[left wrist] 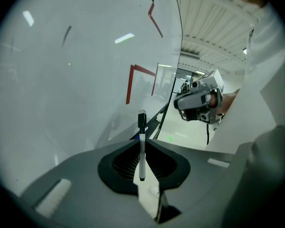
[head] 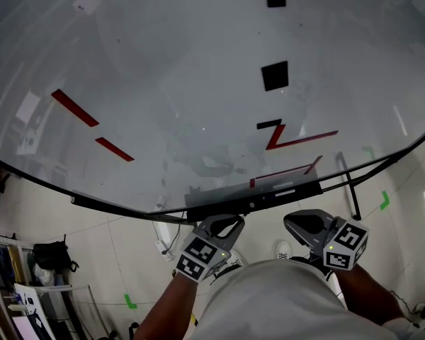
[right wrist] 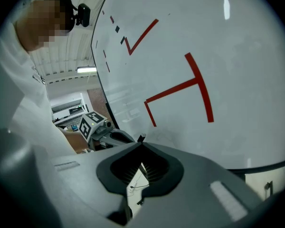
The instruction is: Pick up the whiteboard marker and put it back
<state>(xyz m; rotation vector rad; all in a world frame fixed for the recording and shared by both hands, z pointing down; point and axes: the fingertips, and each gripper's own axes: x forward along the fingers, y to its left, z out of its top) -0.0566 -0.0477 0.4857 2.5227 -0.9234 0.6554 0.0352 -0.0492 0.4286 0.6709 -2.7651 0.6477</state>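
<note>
Left tongs (left wrist: 142,140) are clenched on the whiteboard marker (left wrist: 142,151). The marker stands upright between the jaws, black cap up above the jaw tips, white barrel running down through the gap. Right tongs (right wrist: 141,145) are clenched shut on nothing, jaw tips meeting. A small black bit shows just past those tips in the right gripper view, probably the marker's cap, but it is too small to be sure.

In the head view the left tongs (head: 225,224) and right tongs (head: 292,223) sit low and near each other, side by side, a marker cube on each. The left forearm (head: 168,309) and right forearm (head: 365,289) come up from the bottom edge. The marker itself can't be made out in the head view.

Just ahead of both jaw tips is the dark tray ledge (head: 255,198), running along the bottom edge of the whiteboard (head: 163,83). The board is white and fills most of every view. It carries a red stroke (head: 74,108), more red lines to the right and a black square (head: 275,76). Below the board is a tiled floor (head: 113,261) with a green tape mark (head: 130,301). The person's white top (head: 269,296) is at bottom centre.
</note>
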